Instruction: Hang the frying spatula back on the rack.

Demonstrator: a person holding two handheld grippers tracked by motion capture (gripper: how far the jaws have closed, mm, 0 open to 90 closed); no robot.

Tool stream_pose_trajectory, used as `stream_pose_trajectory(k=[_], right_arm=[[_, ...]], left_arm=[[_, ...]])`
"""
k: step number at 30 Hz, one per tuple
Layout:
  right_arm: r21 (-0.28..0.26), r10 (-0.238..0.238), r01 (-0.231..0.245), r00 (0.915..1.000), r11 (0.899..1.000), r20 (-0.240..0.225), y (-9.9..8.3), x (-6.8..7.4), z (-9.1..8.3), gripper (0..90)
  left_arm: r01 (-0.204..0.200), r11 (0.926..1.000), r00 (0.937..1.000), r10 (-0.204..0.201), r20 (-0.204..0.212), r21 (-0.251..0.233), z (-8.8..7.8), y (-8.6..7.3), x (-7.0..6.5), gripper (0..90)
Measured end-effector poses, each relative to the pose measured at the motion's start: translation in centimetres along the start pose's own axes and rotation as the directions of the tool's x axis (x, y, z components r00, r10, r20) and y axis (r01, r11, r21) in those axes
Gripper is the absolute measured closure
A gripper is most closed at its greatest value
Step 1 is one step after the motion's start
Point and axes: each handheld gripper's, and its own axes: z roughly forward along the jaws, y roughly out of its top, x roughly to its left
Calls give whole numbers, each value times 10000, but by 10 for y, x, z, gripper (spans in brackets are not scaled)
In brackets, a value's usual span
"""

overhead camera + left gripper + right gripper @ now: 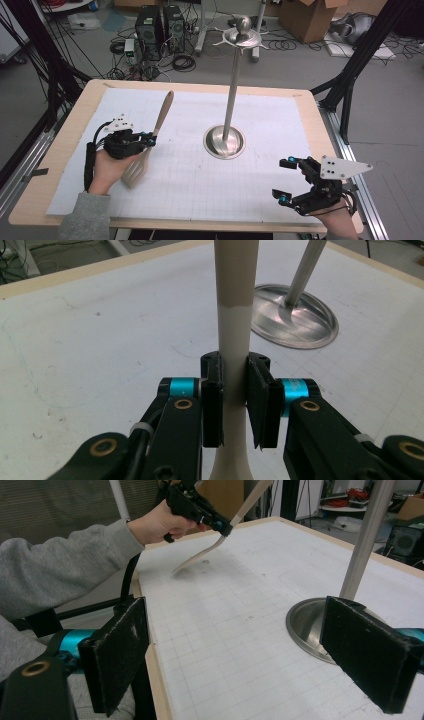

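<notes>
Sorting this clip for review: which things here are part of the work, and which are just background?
In use:
- spatula, clamped in the left tool
- metal stand, probably where it goes
- right tool, open, holding nothing

Lying about:
- computer towers
- cardboard box
- floor cables

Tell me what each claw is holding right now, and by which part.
The left claw grips the slotted spatula by its handle's lower stretch, just above the blade. The right claw stands open, holding nothing.
</notes>
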Motion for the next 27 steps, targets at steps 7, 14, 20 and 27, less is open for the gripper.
stream_pose_trajectory(k=[7,14,20,27], right_arm=[[-14,-14,14,10000,10000,-8,1,-1,1,117],[-28,37,-37,10000,10000,-14,1,0,0,117],[-85,-4,4,10000,10000,-48,2,-2,1,117],[-139,-60,56,9997,9999,-254,4,-7,6,117]], left_arm=[[27,9988,9992,-8,404,-490,-9,8,-5,777],[-288,9970,9986,318,411,-712,-14,15,-11,777],[-295,9957,9987,329,379,-876,-20,17,-14,777],[-212,9936,9986,263,451,-1112,-29,17,-14,777]])
